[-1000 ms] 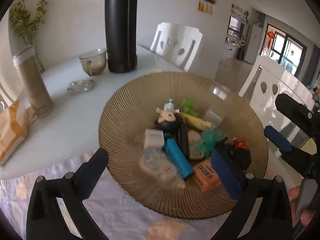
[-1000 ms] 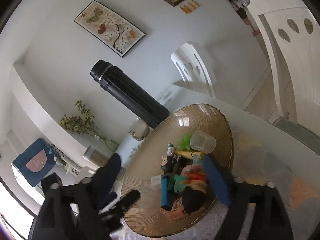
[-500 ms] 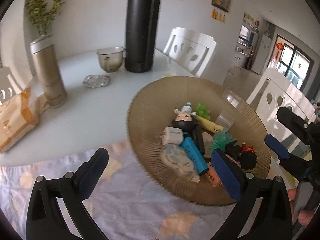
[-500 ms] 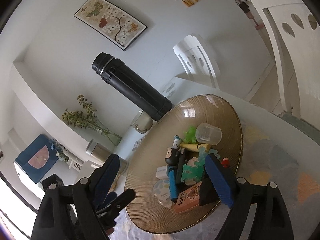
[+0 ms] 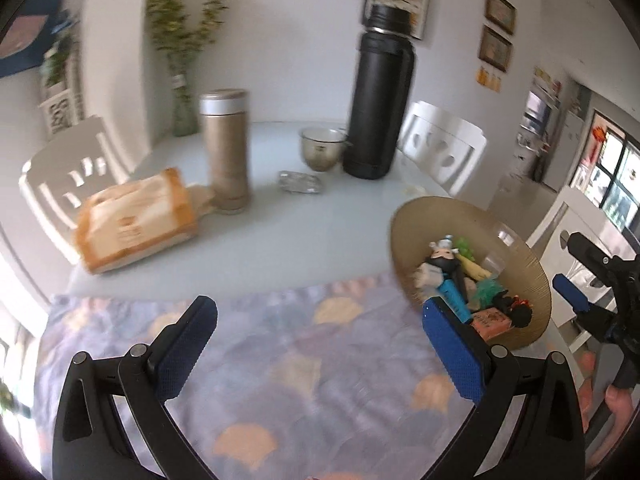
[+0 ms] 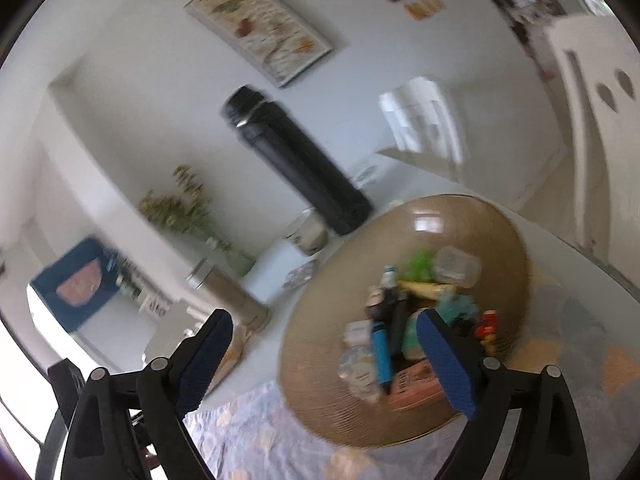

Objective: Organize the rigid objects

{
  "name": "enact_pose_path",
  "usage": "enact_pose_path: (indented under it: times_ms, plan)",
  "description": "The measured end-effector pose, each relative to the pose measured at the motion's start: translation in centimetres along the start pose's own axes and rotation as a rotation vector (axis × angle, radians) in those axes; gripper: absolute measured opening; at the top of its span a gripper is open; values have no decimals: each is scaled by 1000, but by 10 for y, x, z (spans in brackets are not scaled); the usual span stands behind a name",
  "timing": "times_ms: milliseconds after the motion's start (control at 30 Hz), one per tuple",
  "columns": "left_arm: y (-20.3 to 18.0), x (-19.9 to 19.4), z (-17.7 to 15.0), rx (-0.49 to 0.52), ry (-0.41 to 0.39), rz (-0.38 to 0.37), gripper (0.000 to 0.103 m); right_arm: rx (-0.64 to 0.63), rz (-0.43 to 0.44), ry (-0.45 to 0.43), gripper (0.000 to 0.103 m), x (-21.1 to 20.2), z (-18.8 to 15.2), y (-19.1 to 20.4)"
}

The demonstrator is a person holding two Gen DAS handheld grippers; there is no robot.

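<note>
On the tabletop [image 5: 280,232], a ribbed amber bowl [image 5: 532,280] holds a heap of small things. Among them a blue tube [image 6: 382,354] lies flat, its long axis running from the near rim toward the bowl's middle. Both the left gripper [image 5: 320,344] and the right gripper [image 6: 324,356] have their jaws spread wide and empty; the right jaws have just been opening.

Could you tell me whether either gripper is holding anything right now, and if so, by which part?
Nothing is held. The left gripper and right gripper both stand open and empty; the small items lie in the bowl.
</note>
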State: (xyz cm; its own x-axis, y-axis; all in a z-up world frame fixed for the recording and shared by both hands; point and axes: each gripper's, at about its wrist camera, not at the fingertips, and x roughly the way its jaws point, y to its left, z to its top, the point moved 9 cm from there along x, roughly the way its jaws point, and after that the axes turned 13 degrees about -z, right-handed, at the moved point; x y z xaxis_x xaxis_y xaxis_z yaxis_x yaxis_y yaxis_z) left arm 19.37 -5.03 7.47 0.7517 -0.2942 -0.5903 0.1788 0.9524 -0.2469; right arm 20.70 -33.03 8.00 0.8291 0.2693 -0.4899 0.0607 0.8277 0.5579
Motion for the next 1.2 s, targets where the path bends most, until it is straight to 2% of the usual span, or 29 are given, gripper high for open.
enact_pose_path:
  times_ms: [67,200,300,433,733,867,967,1067,1100,1133,1200]
  plan:
    - [15,-19,-6,-16,-14,24,103,-50,35,12,103,-4,-7,21]
    - [38,-55,-22,-29,-23,63,103,-197,75,61,103,-7,-35,65]
    - [53,-71,-40,-34,-16,79,103,-287,41,118,103,-2,-61,85]
    - [69,-79,-69,-90,11,68,103,-387,33,268,103,1,-116,101]
    - [80,-69,-152,-158,118,29,103,-592,-147,395,103,-6,-207,76]
    - [69,-54,-183,-120,187,23,103,-665,-198,413,103,-9,-236,65]
    - [61,-42,-197,-70,231,31,103,-711,-240,422,103,-5,-253,59]
    - [61,-37,-202,-17,262,106,102,-751,-297,439,103,5,-265,53]
    - [61,-37,-202,-15,260,108,103,-761,-315,428,103,7,-267,50]
    - [61,-38,-202,-16,262,106,103,-780,-322,371,103,8,-264,49]
    - [61,-38,-203,-16,262,107,103,-766,-310,368,103,9,-263,48]
